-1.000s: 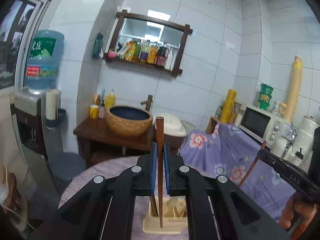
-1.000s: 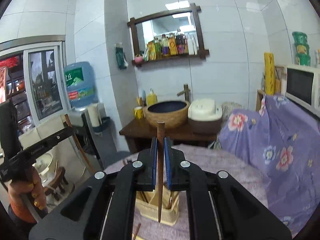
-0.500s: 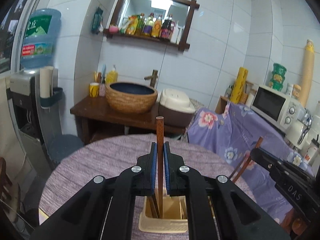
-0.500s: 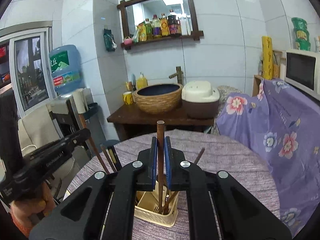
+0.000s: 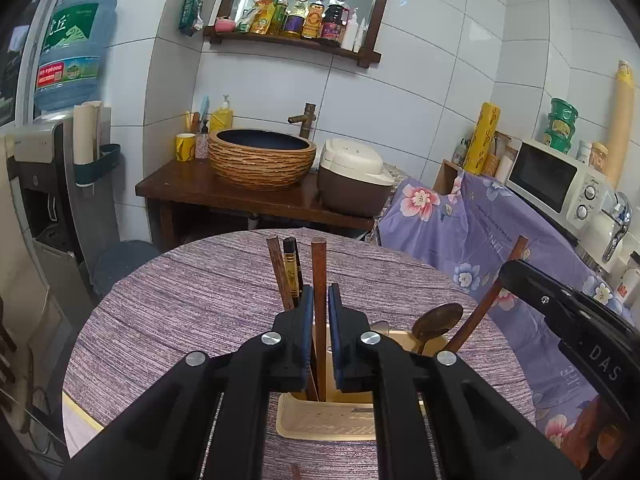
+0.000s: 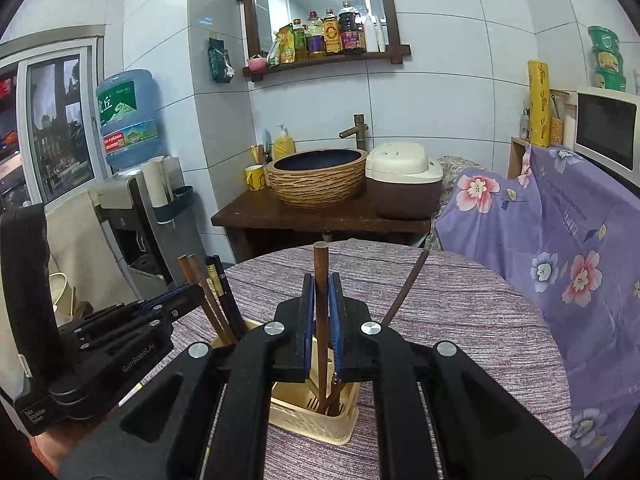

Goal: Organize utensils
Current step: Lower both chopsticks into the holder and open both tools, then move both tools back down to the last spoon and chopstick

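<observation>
The left gripper [image 5: 319, 294] has its black fingers [image 5: 298, 340] with blue pads only slightly apart and opening. A round, dark brown wooden chopstick [image 5: 319, 268] stands upright between them. A thin gap shows on the chopstick's right side, so the grip is released rather than clenched. The chopstick's lower end sits inside a cream plastic utensil holder [image 5: 324, 424] with a slotted base, which stands on the table [image 5: 180, 320] with its purple, streaked woven cloth.

The right gripper [image 6: 321, 282] is in the same state. Its fingers [image 6: 344, 340] are barely parted and opening around a second brown wooden chopstick [image 6: 321, 264]. That chopstick is upright with its tip down in the same holder, and the pads look just clear of it.

Leaning in the holder's left part are a reddish-brown chopstick pair [image 5: 276, 272] and a black chopstick with gold lettering [image 5: 292, 268], just beside the left gripper's pads. A dark wooden spoon [image 5: 436, 318] rises from the holder's right part. Another thin brown stick [image 6: 406, 288] slants up to the right of the right gripper.

Behind the table a wooden stand carries a woven-pattern basin [image 5: 262, 160] and a cream and brown rice cooker [image 5: 352, 176]. A floral purple cloth [image 5: 480, 232] drapes the furniture on the right.
</observation>
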`<act>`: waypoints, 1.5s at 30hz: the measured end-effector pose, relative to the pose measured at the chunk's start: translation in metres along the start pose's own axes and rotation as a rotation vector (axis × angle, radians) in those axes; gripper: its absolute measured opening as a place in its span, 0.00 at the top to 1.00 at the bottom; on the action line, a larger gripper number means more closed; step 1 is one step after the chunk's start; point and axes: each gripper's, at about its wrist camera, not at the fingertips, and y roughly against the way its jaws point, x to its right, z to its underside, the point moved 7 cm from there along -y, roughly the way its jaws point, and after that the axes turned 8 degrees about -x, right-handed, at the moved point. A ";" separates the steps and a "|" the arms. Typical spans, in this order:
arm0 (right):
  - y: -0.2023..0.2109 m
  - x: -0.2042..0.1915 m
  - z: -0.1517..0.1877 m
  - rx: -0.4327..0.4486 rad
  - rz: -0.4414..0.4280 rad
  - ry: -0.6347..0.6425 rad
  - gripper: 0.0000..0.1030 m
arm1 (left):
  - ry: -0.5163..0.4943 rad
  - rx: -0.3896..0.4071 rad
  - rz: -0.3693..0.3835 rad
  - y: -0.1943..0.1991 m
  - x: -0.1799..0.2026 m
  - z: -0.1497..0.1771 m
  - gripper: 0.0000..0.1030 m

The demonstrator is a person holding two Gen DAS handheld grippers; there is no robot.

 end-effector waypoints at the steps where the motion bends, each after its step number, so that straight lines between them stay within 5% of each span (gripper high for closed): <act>1: 0.000 -0.001 0.000 -0.001 -0.001 0.001 0.85 | 0.002 0.005 0.001 0.003 0.000 0.000 0.76; 2: 0.002 -0.001 0.002 0.001 -0.003 0.003 0.81 | 0.003 0.011 0.004 0.006 0.000 0.001 0.65; 4: 0.009 -0.001 0.003 0.023 0.013 -0.001 0.49 | -0.008 0.025 -0.001 0.015 0.001 0.004 0.57; 10: 0.032 -0.002 0.021 0.062 0.089 -0.002 0.24 | -0.018 0.036 -0.069 0.038 -0.012 0.030 0.35; 21: 0.015 -0.013 0.143 -0.209 0.115 -0.012 0.24 | 0.002 -0.126 -0.200 0.026 -0.063 0.139 0.32; 28: -0.006 -0.037 0.236 -0.393 0.100 -0.058 0.24 | 0.022 -0.158 -0.224 0.030 -0.079 0.172 0.32; 45: -0.022 -0.049 0.289 -0.510 0.197 0.035 0.28 | 0.026 -0.184 -0.214 0.036 -0.078 0.195 0.32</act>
